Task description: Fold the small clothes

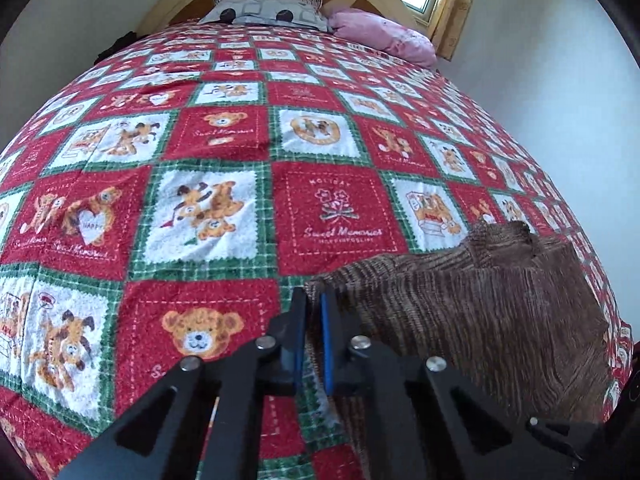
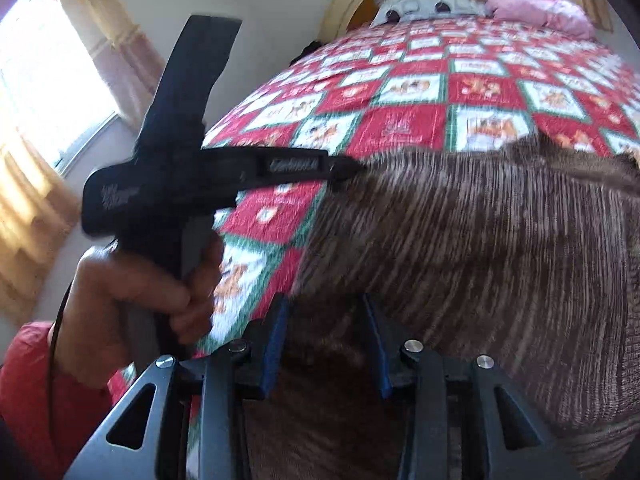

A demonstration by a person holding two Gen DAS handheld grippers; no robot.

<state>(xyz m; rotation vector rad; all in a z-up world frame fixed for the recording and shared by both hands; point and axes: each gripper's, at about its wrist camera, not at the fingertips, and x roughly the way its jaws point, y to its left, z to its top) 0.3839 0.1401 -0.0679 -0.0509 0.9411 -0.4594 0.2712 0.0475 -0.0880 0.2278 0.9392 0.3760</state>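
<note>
The brown knit (image 1: 480,312) lies on the quilt (image 1: 216,132), soft and floppy, best taken by its edges: left gripper (image 1: 311,304) pinches one edge, right gripper (image 2: 326,312) gapes over it.

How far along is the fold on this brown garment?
Early. The brown ribbed garment lies on the quilt, with no finished fold visible. The left hand-held gripper is shut on its left edge; the right hand-held gripper is open over the near edge. All folds remain.
</note>
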